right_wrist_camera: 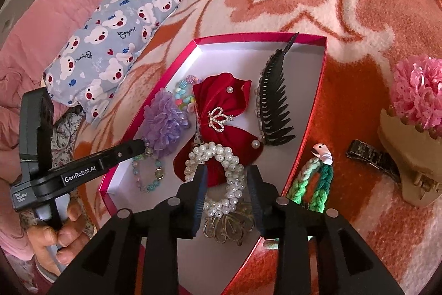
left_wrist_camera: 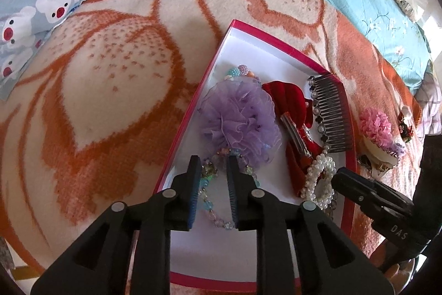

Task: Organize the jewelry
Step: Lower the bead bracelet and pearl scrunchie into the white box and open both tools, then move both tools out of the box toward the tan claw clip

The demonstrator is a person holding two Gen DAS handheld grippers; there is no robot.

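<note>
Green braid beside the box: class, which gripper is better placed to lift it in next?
Right. The green braid lies just outside the box beside its fingers; the left gripper is across the box.

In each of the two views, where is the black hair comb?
Left wrist view: black hair comb right of centre, in the box beside the red velvet bow.
Right wrist view: comb right of centre, again right of the bow.
Shared landmark: the pink-edged box.
</note>
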